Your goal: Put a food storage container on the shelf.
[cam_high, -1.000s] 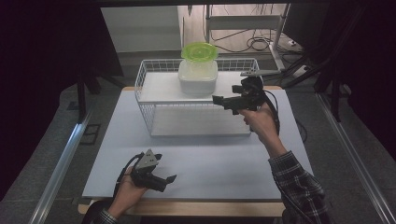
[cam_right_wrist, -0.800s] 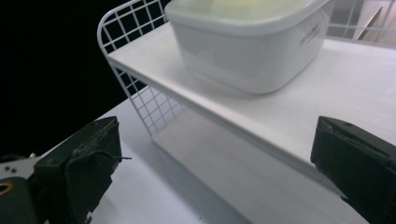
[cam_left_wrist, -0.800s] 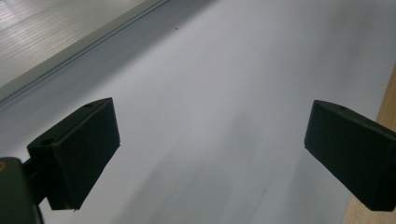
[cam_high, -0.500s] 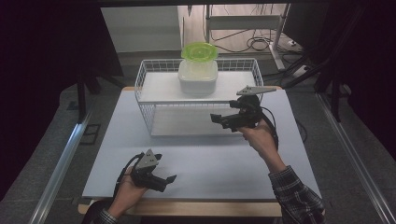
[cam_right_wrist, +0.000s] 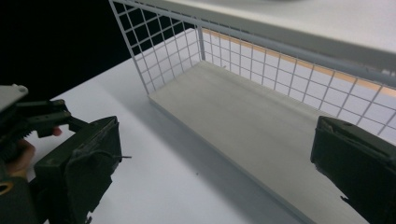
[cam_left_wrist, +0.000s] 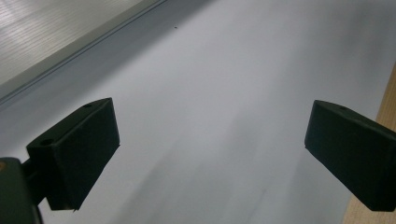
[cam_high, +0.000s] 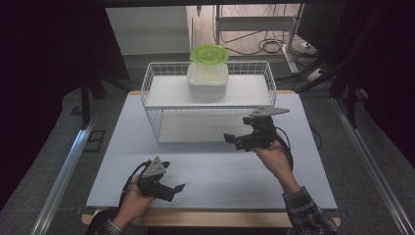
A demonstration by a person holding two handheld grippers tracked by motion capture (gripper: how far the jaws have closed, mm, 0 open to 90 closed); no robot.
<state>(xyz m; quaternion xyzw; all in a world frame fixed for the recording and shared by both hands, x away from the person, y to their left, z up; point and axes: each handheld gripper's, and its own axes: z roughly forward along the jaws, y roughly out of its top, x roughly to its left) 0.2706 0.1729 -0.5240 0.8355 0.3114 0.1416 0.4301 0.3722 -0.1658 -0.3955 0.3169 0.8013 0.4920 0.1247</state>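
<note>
A white wire rack (cam_high: 156, 122) stands at the back of the table, and a white tub with a green lid (cam_high: 207, 78) sits on its upper shelf. My right gripper (cam_high: 234, 141) hovers in front of the rack's right half, open and holding nothing, pointing left. In the right gripper view its jaws (cam_right_wrist: 210, 172) frame the rack's lower shelf (cam_right_wrist: 243, 116) and wire side (cam_right_wrist: 154, 51). My left gripper (cam_high: 173, 192) rests near the table's front edge, open; in the left gripper view its jaws (cam_left_wrist: 210, 149) stand wide apart over bare white tabletop (cam_left_wrist: 224, 70).
The white tabletop (cam_high: 210, 171) spreads in front of the rack. A wooden table edge (cam_left_wrist: 387, 107) shows at the right of the left gripper view. The other hand with its gripper (cam_right_wrist: 28, 121) appears at the left of the right gripper view. Metal rails and cables lie on the floor around the table.
My right gripper has come down and toward the person, from beside the rack's upper shelf to a spot in front of the rack. The left gripper has stayed put.
</note>
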